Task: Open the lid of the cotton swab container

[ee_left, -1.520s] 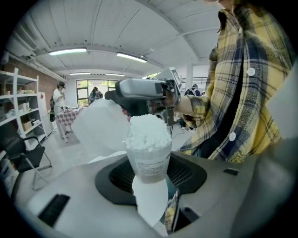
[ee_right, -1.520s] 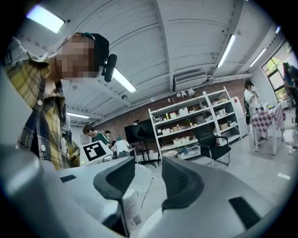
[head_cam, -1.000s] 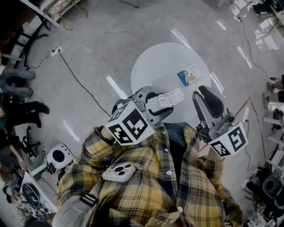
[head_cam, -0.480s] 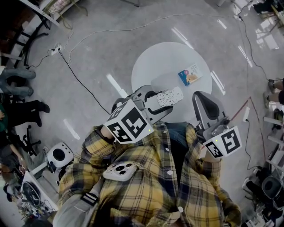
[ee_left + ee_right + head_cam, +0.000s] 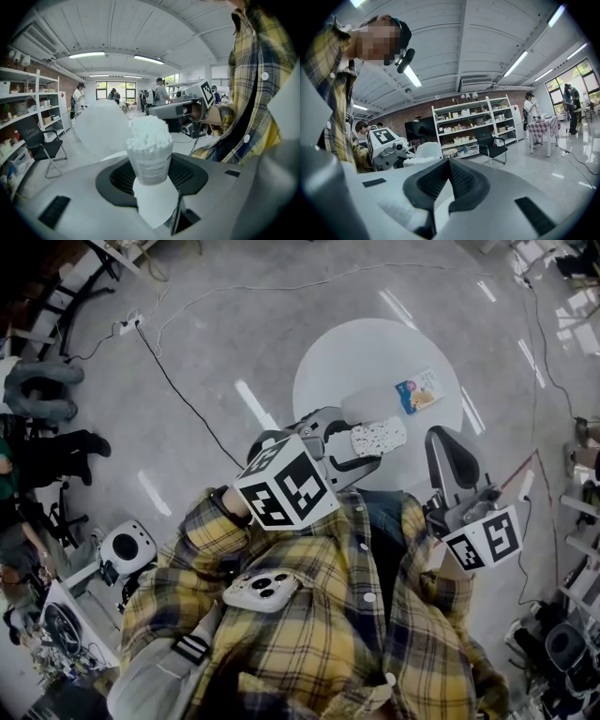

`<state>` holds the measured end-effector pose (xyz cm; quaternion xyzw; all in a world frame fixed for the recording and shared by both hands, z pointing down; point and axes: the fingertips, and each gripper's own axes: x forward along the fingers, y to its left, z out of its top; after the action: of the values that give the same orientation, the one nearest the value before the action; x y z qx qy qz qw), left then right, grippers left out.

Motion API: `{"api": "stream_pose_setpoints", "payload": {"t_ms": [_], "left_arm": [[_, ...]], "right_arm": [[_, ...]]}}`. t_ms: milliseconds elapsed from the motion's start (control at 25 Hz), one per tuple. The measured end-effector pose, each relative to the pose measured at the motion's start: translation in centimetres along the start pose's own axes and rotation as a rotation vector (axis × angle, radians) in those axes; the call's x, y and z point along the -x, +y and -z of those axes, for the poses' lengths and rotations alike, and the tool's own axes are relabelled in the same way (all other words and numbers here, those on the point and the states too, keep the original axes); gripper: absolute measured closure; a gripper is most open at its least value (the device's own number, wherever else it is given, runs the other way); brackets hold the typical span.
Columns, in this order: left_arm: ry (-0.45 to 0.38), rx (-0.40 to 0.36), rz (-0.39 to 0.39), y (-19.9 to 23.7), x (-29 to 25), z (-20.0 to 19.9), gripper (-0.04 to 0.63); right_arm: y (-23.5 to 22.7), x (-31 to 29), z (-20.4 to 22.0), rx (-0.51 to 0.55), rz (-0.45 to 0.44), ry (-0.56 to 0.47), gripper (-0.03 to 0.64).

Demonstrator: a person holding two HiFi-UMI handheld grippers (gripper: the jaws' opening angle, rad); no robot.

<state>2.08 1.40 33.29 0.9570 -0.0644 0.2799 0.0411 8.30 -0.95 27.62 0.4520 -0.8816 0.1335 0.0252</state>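
Note:
The cotton swab container (image 5: 379, 438), a clear speckled tub, lies sideways over the near rim of the table with my left gripper (image 5: 367, 442) shut on it. In the left gripper view the container (image 5: 151, 166) stands between the pads with no lid on top, and the white swab heads (image 5: 149, 132) are bare. No lid shows in any view. My right gripper (image 5: 442, 442) hovers to the right of the container, apart from it, its jaws shut with nothing between them (image 5: 449, 165). It appears beyond the container in the left gripper view (image 5: 169, 110).
A round white table (image 5: 356, 362) bears a small blue packet (image 5: 419, 391). Cables (image 5: 178, 390) run over the grey floor. A phone (image 5: 265, 589) is clipped on the plaid shirt. Shelves (image 5: 473, 126), a black chair (image 5: 493, 146) and people stand around the room.
The right gripper's jaws, slightly apart a second ago, have closed on nothing. The head view has shifted a little, and the left gripper keeps its hold on the container.

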Motion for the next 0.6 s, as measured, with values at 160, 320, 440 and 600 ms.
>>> {"api": "stream_pose_setpoints", "payload": {"t_ms": [160,320,440,600], "left_arm": [[0.002,-0.005,0.001,-0.15,0.23,0.22,0.388],[0.003,-0.009,-0.001,-0.07,0.26,0.13,0.390],[0.004,-0.011,0.001,-0.11,0.26,0.02,0.390],[0.002,-0.013,0.002,-0.25,0.61,0.21,0.390]], "right_arm": [[0.24,-0.03,0.12,-0.003,-0.005,0.000,0.600],[0.28,-0.09,0.14,0.000,-0.013,0.005,0.600],[0.31,-0.06,0.06,0.002,-0.017,0.006,0.600],[0.85,-0.07,0.13,0.003,-0.020,0.004,0.600]]}}
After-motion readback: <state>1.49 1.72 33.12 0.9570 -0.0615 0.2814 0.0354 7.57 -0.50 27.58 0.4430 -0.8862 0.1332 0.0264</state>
